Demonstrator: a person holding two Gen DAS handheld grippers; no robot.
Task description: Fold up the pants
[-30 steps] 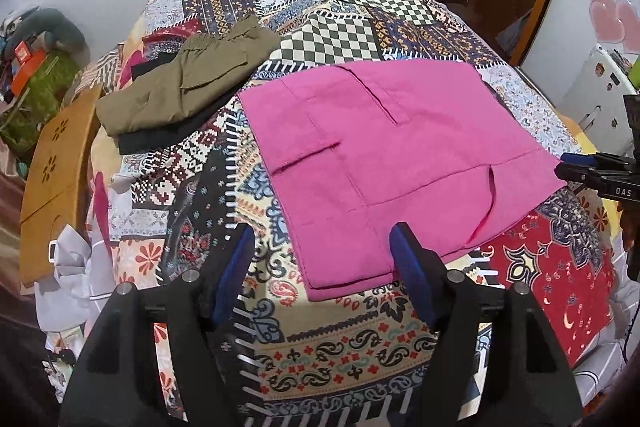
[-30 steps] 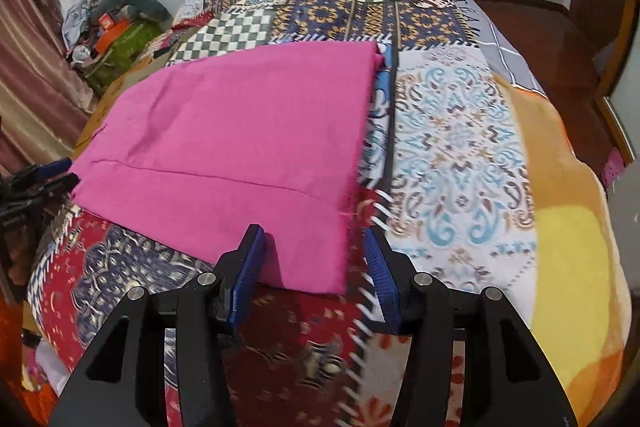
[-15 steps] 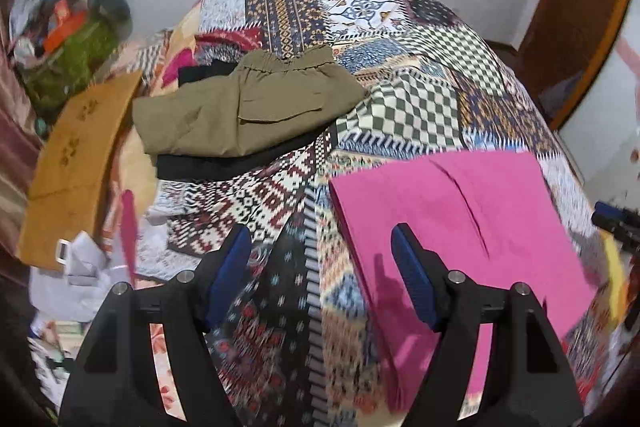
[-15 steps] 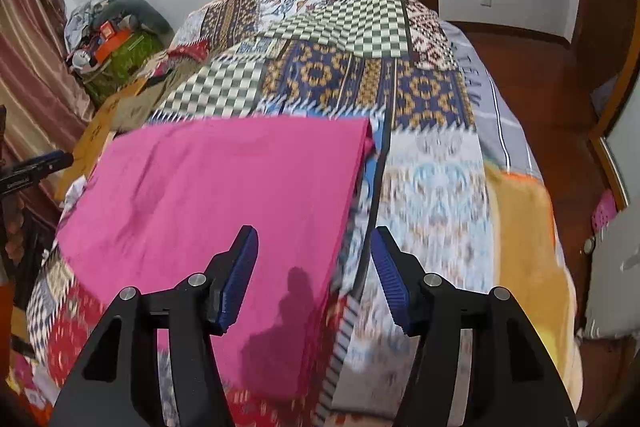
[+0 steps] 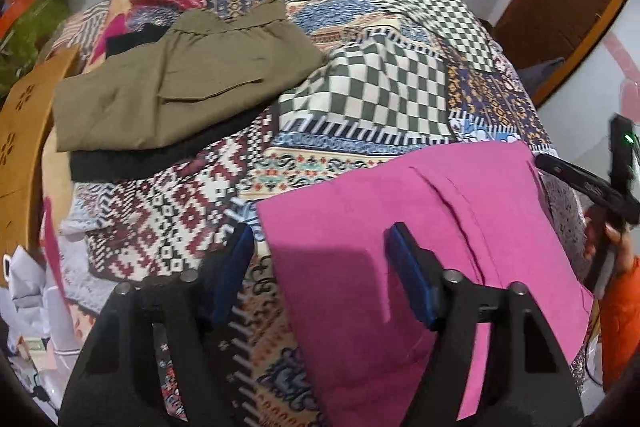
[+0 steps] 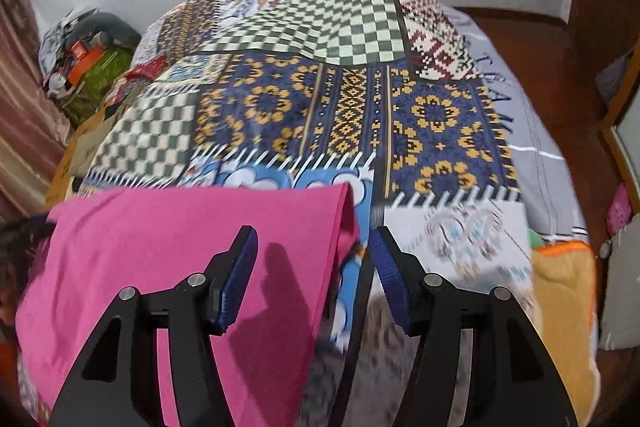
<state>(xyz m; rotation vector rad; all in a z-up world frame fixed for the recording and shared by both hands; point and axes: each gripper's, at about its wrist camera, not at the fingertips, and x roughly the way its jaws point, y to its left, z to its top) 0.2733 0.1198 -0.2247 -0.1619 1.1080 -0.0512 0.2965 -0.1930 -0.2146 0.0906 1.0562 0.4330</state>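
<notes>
**Pink pants flat on a patchwork bed**

The pink pants lie folded on the patchwork quilt of the bed. Left tongs and right tongs hover above them, both spread wide, gripping nothing. Only the left view shows olive pants farther back; only the right shows wooden floor.

Matt pink cloth pants on patterned quilt

A: Left side of bed: folded olive-green cloth garment on a black one, near the wooden headboard-like panel. Blocked there.

B: Between that stack and the flat magenta pants, bare patchwork quilt. Passable.

A: Beyond the pants, open blue-and-yellow quilt patches.
</notes>
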